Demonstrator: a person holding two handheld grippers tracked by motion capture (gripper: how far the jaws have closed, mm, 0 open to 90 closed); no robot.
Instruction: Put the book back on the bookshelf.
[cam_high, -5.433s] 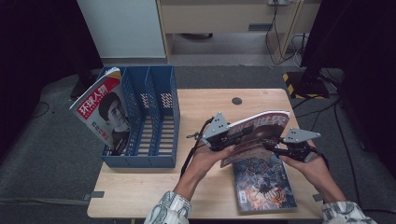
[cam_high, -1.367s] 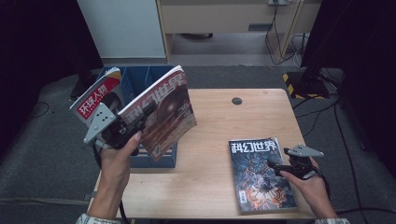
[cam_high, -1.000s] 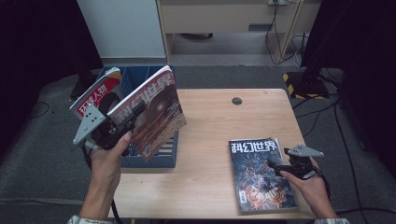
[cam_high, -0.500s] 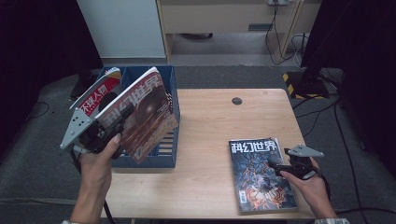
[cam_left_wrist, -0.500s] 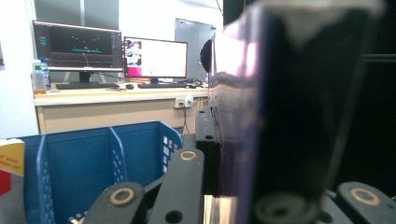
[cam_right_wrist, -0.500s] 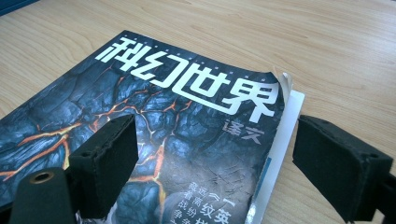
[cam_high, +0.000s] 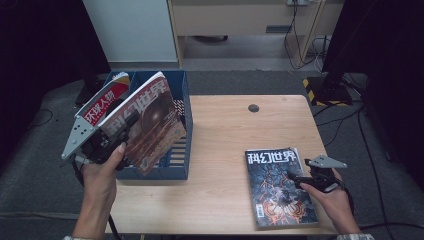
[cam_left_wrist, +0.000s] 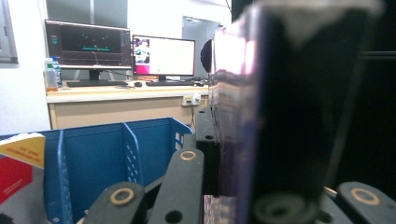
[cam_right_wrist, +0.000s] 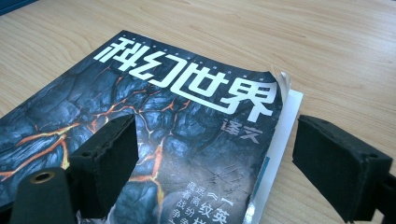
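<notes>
Left hand-held gripper (cam_high: 117, 134) pinches a magazine (cam_high: 150, 122) upright above the rack (cam_high: 184, 130), ready to file it; right hand-held gripper (cam_right_wrist: 212, 163) hangs spread over another magazine (cam_right_wrist: 154, 140) beside the rack.

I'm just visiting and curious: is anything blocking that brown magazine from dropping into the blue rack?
Nothing visible does. The left gripper holds the brown magazine tilted over the blue rack; the red magazine sits in the left slot, beside it.

You get even overhead light on the table (cam_high: 225, 140), dark surroundings; held magazine (cam_left_wrist: 280, 116) blurs close-up w/ glare, bg sharp.
</notes>
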